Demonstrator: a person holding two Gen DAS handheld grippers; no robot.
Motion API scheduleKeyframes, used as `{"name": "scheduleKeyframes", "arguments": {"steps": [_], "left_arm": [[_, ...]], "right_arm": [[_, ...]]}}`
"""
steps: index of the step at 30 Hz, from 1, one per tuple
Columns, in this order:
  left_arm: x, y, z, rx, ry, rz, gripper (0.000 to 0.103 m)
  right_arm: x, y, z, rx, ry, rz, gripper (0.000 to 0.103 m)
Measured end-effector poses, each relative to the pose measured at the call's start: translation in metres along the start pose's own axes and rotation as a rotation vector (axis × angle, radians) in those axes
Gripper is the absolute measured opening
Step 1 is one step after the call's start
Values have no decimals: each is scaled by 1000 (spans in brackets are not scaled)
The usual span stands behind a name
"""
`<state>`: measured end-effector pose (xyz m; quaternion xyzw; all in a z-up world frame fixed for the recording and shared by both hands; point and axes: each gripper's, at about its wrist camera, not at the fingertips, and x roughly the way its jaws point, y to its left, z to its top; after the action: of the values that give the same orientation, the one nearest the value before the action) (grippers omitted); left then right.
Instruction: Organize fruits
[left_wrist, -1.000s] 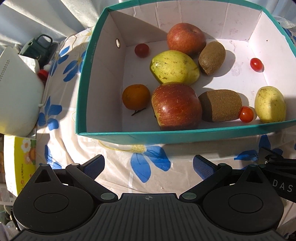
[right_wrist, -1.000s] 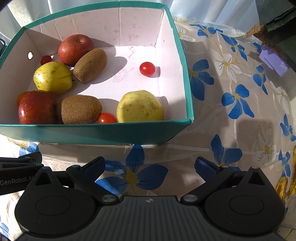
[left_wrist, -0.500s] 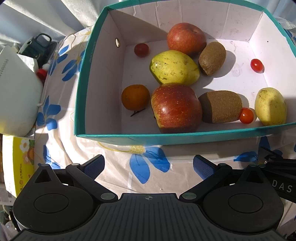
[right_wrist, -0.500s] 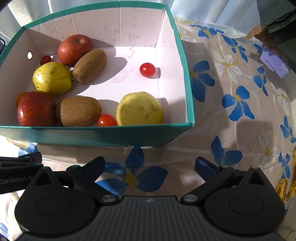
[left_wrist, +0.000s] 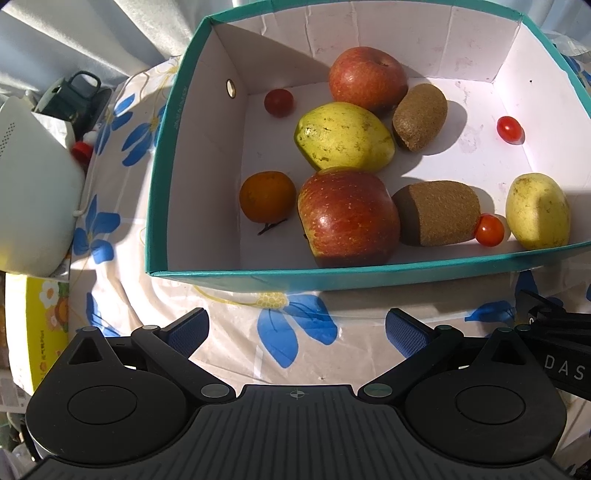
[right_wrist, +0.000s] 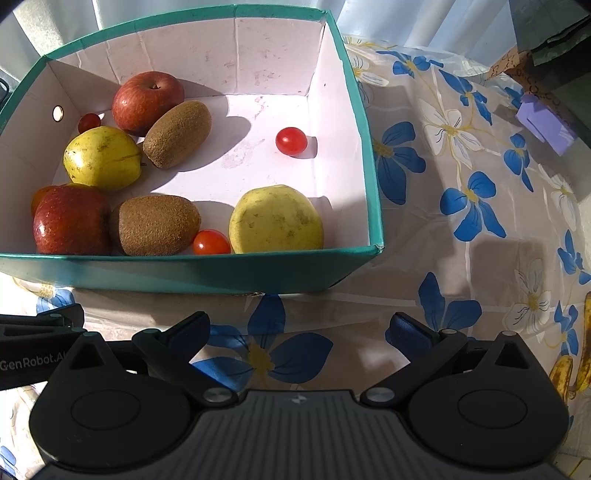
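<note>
Teal cardboard box (left_wrist: 236, 275) on the flowered tablecloth (right_wrist: 461, 258) holds apples, kiwis, yellow fruit, an orange (left_wrist: 266, 196) and cherry tomatoes. Left gripper (left_wrist: 297, 328) and right gripper (right_wrist: 297, 328) hover before it, both spread wide and empty

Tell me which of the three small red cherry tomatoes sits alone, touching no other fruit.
The cherry tomato on the bare sunlit floor near the teal box's right wall; the others sit beside larger fruit.
</note>
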<state>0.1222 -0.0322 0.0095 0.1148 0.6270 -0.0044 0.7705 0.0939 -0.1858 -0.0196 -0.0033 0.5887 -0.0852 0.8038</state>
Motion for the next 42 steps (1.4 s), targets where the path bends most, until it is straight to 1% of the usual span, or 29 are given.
{"name": "scheduleKeyframes", "arguments": {"steps": [23,31,42], "left_arm": [[-2,-3,-1,40,-19,0,103],[-4,-6,-2,59,-37,13,103],[-4,-6,-2,70,-27,0,103]], "right_arm": [[-4,0,0,10,-11,-3,103],[-5,-1,1,11,-11,-5,103],[-6,0,1,12,-16,-12,103]]}}
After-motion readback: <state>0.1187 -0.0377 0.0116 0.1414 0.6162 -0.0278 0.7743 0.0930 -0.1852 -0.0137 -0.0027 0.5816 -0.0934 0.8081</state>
